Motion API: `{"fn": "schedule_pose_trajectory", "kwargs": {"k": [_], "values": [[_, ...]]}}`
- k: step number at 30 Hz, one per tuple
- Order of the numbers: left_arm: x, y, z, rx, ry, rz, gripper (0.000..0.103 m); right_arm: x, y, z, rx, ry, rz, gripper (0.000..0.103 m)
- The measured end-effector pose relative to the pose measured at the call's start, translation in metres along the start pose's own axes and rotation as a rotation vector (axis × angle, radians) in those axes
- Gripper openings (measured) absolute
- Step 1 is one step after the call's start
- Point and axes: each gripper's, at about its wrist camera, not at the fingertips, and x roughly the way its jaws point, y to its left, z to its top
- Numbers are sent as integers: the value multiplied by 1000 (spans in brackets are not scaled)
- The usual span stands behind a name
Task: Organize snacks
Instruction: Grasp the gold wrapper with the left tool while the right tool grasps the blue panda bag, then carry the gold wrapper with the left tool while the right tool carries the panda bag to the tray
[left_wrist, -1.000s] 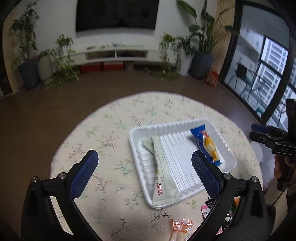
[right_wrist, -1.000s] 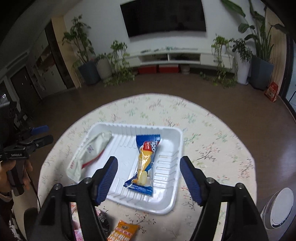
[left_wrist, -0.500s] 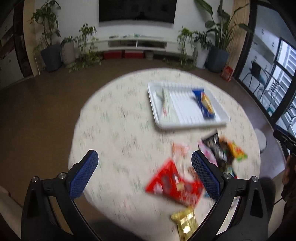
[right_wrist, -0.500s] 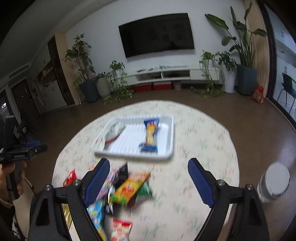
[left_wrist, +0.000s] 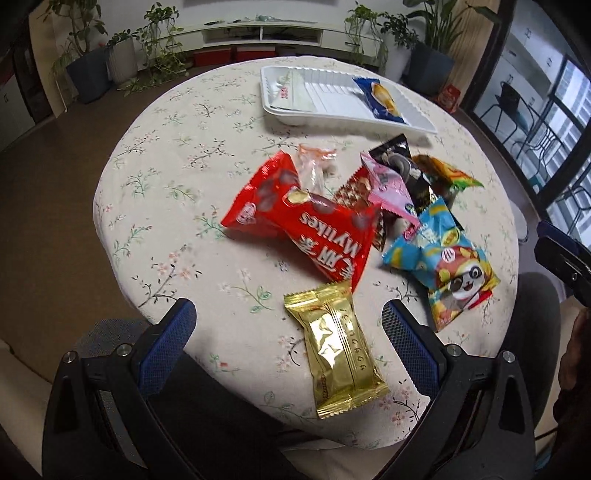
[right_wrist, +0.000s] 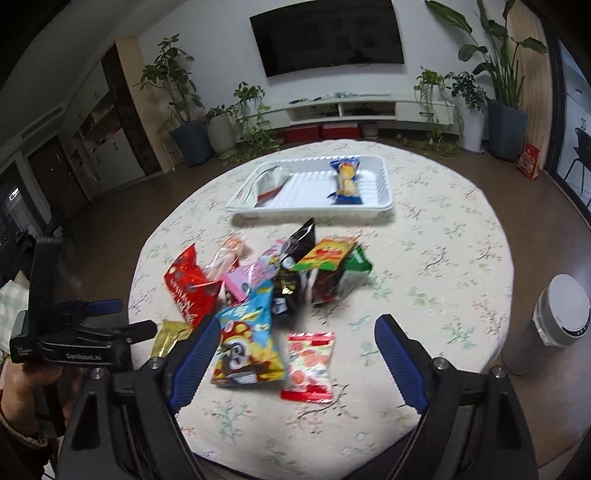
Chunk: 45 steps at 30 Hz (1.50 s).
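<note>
A white tray (left_wrist: 351, 120) at the far side of the round table holds a blue-wrapped snack (left_wrist: 380, 98) and a pale wrapper (left_wrist: 291, 88). Loose snacks lie nearer: a red bag (left_wrist: 303, 221), a blue panda bag (left_wrist: 439, 258) and a gold packet (left_wrist: 334, 349). My left gripper (left_wrist: 288, 332) is open above the table's near edge, and the gold packet shows in its gap untouched. My right gripper (right_wrist: 291, 347) is open over the blue chip bag (right_wrist: 247, 343) and a red-and-white sweet packet (right_wrist: 310, 365), holding nothing.
Pink (left_wrist: 388, 188), black (left_wrist: 399, 158) and orange-green (left_wrist: 443, 173) packets crowd the pile's middle. A grey-white cylinder (right_wrist: 546, 325) stands on the floor right of the table. The left gripper (right_wrist: 85, 332), with a hand on it, shows at the right wrist view's left edge.
Both grippers have pulled back from over the tray toward the table's near edge and sunk a little, bringing the loose snack pile into view. The right jaws stand slightly wider.
</note>
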Motion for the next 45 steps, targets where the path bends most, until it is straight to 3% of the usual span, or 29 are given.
{"fn": "schedule_pose_trajectory", "kwargs": {"k": [7, 12, 14, 25, 27, 31, 35, 40, 45], "values": [[23, -15, -3, 26, 64, 36, 100, 7, 15, -5, -36, 18, 5, 88], [35, -12, -9, 8, 116, 10, 78, 6, 17, -6, -47, 19, -1, 88], [37, -11, -9, 6, 121, 4, 62, 7, 18, -6, -56, 22, 1, 88], [46, -8, 1, 59, 128, 33, 60, 36, 29, -5, -82, 147, 56, 83], [45, -7, 1, 70, 124, 30, 55, 43, 31, -3, -87, 177, 58, 83], [43, -2, 3, 67, 110, 20, 32, 57, 36, 3, -107, 223, 64, 83], [43, 2, 3, 67, 105, 2, 30, 72, 44, 6, -152, 268, 43, 82], [43, 1, 4, 86, 103, -7, 30, 90, 48, 1, -182, 335, 33, 62], [42, 2, 2, 100, 103, -16, 29, 95, 47, -3, -183, 352, 48, 49]]}}
